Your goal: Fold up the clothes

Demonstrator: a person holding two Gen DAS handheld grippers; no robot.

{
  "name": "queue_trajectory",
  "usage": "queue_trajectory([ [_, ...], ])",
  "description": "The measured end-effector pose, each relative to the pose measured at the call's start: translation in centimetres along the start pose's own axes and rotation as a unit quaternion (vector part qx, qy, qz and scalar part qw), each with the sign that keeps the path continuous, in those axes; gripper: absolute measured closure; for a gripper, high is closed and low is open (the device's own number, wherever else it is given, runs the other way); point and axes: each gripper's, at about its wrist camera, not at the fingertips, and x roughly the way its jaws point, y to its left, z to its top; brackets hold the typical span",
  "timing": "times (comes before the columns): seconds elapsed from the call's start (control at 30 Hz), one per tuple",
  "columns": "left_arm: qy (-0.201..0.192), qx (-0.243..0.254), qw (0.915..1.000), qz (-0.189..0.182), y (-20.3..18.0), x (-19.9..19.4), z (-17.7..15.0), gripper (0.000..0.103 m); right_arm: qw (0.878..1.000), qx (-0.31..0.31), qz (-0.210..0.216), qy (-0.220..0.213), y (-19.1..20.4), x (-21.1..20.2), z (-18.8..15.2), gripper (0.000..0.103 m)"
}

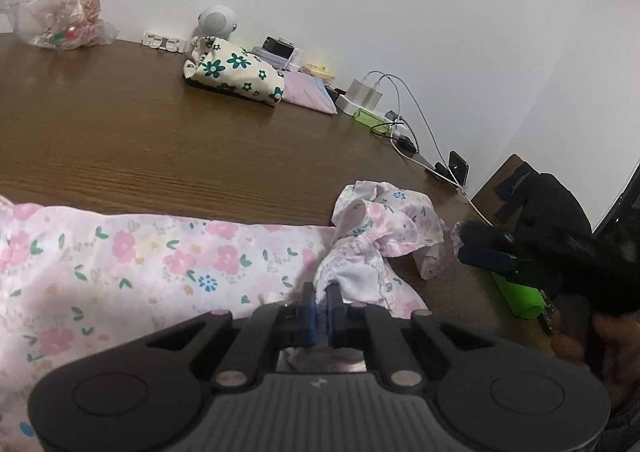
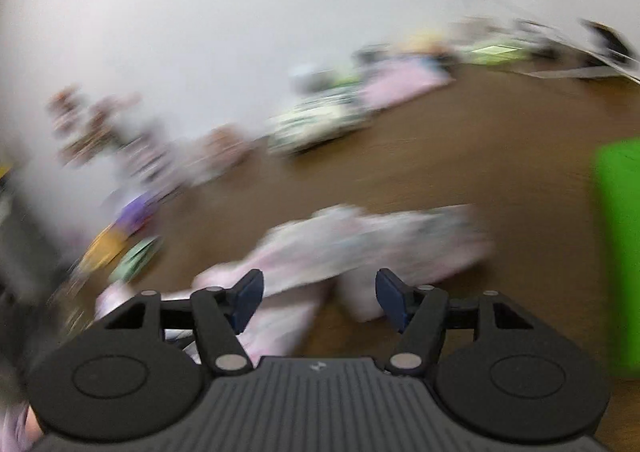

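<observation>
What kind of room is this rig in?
Likely a home desk or bedroom: a brown wooden table against a white wall, holding a white charger block with cables and a pink floral garment.

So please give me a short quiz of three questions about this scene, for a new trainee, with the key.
1. True or false: the left tool is shut on the pink floral garment.
2. Multiple choice: how do the fingers of the right tool stand?
A. pressed together on cloth
B. wide apart with nothing between them
C. closed on a green object
3. Fill in: the garment lies on a brown wooden ____.

Key:
1. True; the left wrist view shows gathered fabric pinched between its blue pads.
2. B; the right wrist view is blurred, but the gap is plain.
3. table
</observation>
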Motion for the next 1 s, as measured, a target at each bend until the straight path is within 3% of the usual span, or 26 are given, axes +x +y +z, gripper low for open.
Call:
queue_trajectory([
  [0.03,-0.001,0.002,1.0,0.0,0.0,-0.1,-0.1,0.098,0.999,0.029,-0.025,-0.009,-1.0,0.1,0.6,0.037],
  [0.17,-0.008,0.021,0.9997,0.006,-0.5,-0.2,-0.4,0.097,0.991,0.118,-0.052,-0.022,-3.6,1.7,1.0,0.038],
  [0.2,-0.011,0.029,0.9995,0.009,-0.7,-0.2,-0.5,0.097,0.994,0.098,-0.038,-0.03,-3.1,1.7,1.1,0.049],
  [0.23,-0.013,0.034,0.9993,0.011,-0.9,-0.1,-0.6,0.097,0.996,0.079,-0.025,-0.038,-2.5,1.6,1.2,0.078],
  [0.27,-0.013,0.035,0.9992,0.012,-0.9,-0.1,-0.6,0.097,0.997,0.059,-0.012,-0.046,-2.0,1.6,1.3,0.093],
  [0.3,-0.013,0.032,0.9993,0.013,-0.9,-0.1,-0.5,0.097,0.998,0.039,0.002,-0.053,-1.4,1.6,1.5,0.098],
  [0.33,-0.013,0.023,0.9996,0.011,-0.7,-0.1,-0.5,0.096,0.998,0.019,0.015,-0.061,-0.9,1.6,1.6,0.098],
  [0.4,-0.029,0.01,0.9995,0.006,-0.2,-1.1,-0.3,0.085,0.996,-0.021,0.043,-0.076,0.2,1.5,1.8,0.098],
  [0.43,-0.042,0.007,0.9991,0.002,0.1,-1.9,-0.2,0.073,0.99,-0.077,0.078,-0.087,2.2,0.9,2.1,0.098],
  [0.47,-0.056,0.002,0.9984,-0.001,0.4,-2.8,-0.1,0.067,0.985,-0.108,0.11,-0.074,3.7,0.9,1.8,0.098],
  [0.57,-0.112,-0.02,0.9935,0.004,1.9,-6.5,0.3,0.065,0.958,-0.201,0.204,-0.035,8.1,0.8,0.8,0.098],
  [0.67,-0.15,-0.037,0.9876,0.027,2.9,-9.5,0.5,0.063,0.942,-0.224,0.248,0.032,11.2,3.1,-2.0,0.098],
  [0.77,-0.162,-0.039,0.9856,0.028,2.9,-10.9,0.3,0.049,0.932,-0.242,0.247,0.112,13.5,6.0,-5.5,0.098],
  [0.87,-0.128,-0.008,0.9916,0.019,1.8,-9.6,0.0,0.037,0.928,-0.249,0.226,0.161,14.7,7.9,-7.9,0.097],
  [0.97,-0.078,0.003,0.9964,0.033,1.6,-7.4,-0.4,0.04,0.929,-0.243,0.221,0.169,14.6,7.8,-8.6,0.093],
  [1.0,-0.065,-0.002,0.9972,0.036,1.9,-6.8,-0.6,0.042,0.93,-0.239,0.221,0.169,14.3,7.6,-8.3,0.085],
])
